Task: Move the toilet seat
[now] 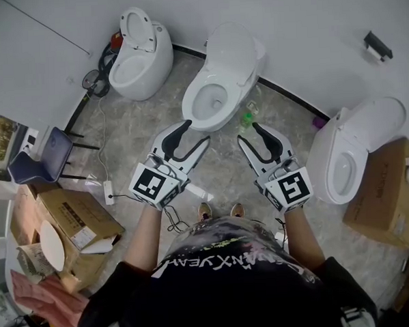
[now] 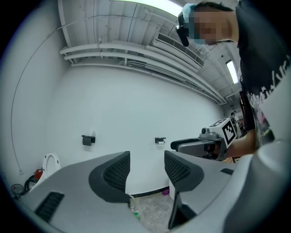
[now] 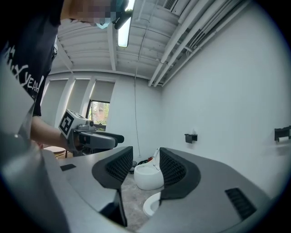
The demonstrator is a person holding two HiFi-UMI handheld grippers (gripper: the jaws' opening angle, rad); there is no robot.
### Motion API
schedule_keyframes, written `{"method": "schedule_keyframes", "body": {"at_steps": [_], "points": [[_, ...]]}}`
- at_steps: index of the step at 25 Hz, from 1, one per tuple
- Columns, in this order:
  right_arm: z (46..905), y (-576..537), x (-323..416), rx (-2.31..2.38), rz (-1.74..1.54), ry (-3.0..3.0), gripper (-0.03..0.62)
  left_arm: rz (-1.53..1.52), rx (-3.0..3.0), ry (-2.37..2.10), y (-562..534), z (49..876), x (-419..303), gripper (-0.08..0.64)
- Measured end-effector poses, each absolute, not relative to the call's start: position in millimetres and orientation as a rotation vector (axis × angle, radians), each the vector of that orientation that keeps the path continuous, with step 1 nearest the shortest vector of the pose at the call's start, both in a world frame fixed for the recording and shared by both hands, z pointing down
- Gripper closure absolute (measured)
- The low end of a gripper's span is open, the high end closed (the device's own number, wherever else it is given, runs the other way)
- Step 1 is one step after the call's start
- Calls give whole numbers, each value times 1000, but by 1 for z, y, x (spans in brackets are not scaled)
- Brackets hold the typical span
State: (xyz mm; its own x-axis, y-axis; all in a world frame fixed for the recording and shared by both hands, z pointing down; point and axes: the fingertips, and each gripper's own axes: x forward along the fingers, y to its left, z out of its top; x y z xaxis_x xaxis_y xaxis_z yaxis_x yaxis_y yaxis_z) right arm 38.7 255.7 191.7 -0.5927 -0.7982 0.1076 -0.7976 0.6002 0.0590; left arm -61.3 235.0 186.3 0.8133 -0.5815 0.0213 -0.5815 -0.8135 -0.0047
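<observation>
Left gripper [image 2: 146,166]: the jaws stand apart and released. Nothing lies between the ribbed pads; only the far wall and a strip of floor show through the gap.

Right gripper [image 3: 144,161]: the jaws are likewise parted and grasp nothing. The gap frames a distant white left toilet [image 3: 145,175], and the rim of the middle toilet [image 3: 152,205] shows below the right jaw.

In the head view, both grippers are held side by side above the stone-patterned floor [image 1: 218,165]. The left gripper [image 1: 196,132] and right gripper [image 1: 249,132] both point at the middle toilet [image 1: 237,75] and stop just short of its front edge without touching it.

The toilet seat [image 1: 193,109] is a white oval ring lying flat on the bowl. The lid [image 1: 233,52] stands raised behind it against the wall.

Only the head view shows:
- the right toilet [image 1: 347,152];
- the cardboard boxes [image 1: 74,221];
- the blue chair [image 1: 44,161].

Only the left gripper view shows two dark wall fixtures [image 2: 87,139]. It also shows the right gripper [image 2: 204,145] from the side. Only the right gripper view shows a window [image 3: 100,113], with the left gripper [image 3: 91,136] in front of it.
</observation>
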Motion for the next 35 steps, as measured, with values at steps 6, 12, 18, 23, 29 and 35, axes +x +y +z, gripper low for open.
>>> {"method": "schedule_keyframes", "body": {"at_steps": [6,12,18,23,29,35], "points": [[190,252,39,1327,12,-2729,275,51,2986,-999,229,187,-65,207],[194,251,41,1301,34,-2728,151,16,2966,-1047,227,186,-73,150],[198,253,41,1273,42,-2737,49,59,2953,-1071,226,193,-77,109],[199,253,42,1257,43,-2733,8,42,2980,-1053,229,185,-72,81],[200,255,41,1251,40,-2730,6,103,3004,-1036,234,190,-71,52],[201,257,43,1248,39,-2731,6,104,2998,-1042,236,191,-70,49]]}}
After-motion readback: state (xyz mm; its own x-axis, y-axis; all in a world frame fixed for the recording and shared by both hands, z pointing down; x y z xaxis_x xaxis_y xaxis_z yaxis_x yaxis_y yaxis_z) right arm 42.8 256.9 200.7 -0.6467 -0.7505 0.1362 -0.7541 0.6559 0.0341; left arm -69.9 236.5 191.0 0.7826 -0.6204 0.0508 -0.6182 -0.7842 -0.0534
